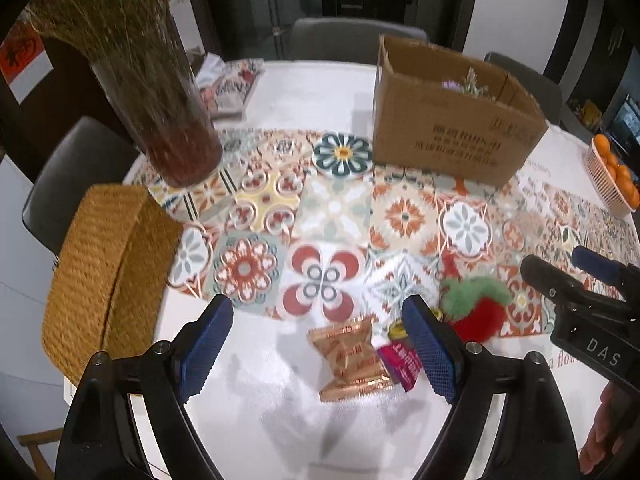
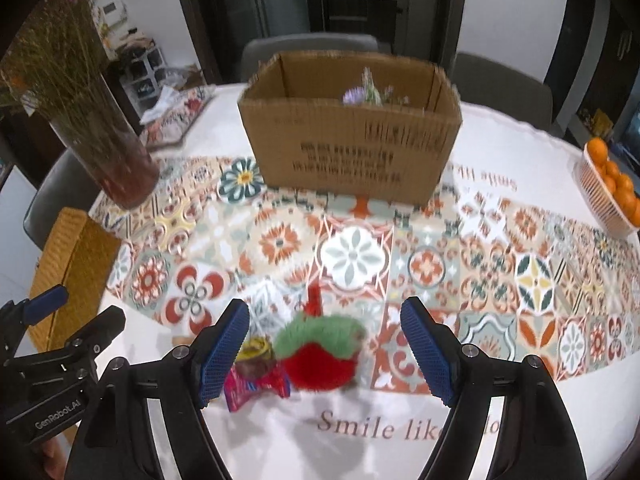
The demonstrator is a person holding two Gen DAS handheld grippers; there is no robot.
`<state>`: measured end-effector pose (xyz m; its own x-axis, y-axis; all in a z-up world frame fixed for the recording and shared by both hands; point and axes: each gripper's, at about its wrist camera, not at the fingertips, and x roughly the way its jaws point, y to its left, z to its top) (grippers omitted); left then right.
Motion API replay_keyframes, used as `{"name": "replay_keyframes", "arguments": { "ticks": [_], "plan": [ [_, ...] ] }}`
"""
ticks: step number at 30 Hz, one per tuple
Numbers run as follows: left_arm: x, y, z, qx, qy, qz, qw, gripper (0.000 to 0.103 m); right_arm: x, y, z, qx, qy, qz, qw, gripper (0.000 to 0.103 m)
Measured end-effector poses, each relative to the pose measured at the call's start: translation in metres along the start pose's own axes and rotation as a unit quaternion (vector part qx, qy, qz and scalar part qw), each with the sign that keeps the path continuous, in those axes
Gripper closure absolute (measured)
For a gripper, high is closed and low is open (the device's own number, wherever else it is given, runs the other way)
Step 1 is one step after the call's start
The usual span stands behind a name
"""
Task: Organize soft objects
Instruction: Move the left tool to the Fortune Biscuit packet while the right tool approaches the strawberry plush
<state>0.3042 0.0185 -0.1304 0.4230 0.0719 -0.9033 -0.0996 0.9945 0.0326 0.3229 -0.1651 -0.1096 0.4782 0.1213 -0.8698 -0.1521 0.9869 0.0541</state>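
Note:
A fluffy red plush strawberry with a green top (image 2: 320,360) lies on the table near its front edge; it also shows in the left wrist view (image 1: 478,306). My right gripper (image 2: 326,350) is open and empty, its jaws on either side of the strawberry. My left gripper (image 1: 318,342) is open and empty above a gold snack packet (image 1: 350,360) and a pink wrapper (image 1: 400,362). The pink wrapper (image 2: 256,386) lies just left of the strawberry. An open cardboard box (image 2: 352,140) with a purple flower sprig inside stands at the back.
A glass vase of dried grass (image 1: 160,92) stands at the left. A woven wicker box (image 1: 104,268) sits at the table's left edge. A basket of oranges (image 2: 612,188) is at the right. A round coaster (image 1: 342,154) lies on the patterned runner. Chairs surround the table.

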Motion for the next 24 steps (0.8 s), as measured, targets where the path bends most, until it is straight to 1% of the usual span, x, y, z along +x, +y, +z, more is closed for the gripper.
{"name": "replay_keyframes", "arguments": {
  "ticks": [5, 8, 13, 24],
  "plan": [
    [0.020, -0.003, -0.009, -0.002, 0.032, 0.005, 0.9995, 0.016, 0.022, -0.004, -0.013, 0.004, 0.038, 0.003, 0.999, 0.024],
    [0.033, -0.004, -0.014, -0.006, 0.056, -0.004, 0.9984, 0.016, 0.033, -0.007, -0.019, 0.005, 0.057, 0.003, 0.998, 0.024],
    [0.050, -0.005, -0.020, -0.009, 0.079, -0.001, 0.9968, 0.016, 0.047, -0.008, -0.028, 0.006, 0.082, 0.009, 0.997, 0.024],
    [0.096, -0.012, -0.033, -0.020, 0.142, -0.012, 0.9895, 0.017, 0.081, -0.012, -0.044, 0.003, 0.133, 0.003, 0.991, 0.024]
  ]
}}
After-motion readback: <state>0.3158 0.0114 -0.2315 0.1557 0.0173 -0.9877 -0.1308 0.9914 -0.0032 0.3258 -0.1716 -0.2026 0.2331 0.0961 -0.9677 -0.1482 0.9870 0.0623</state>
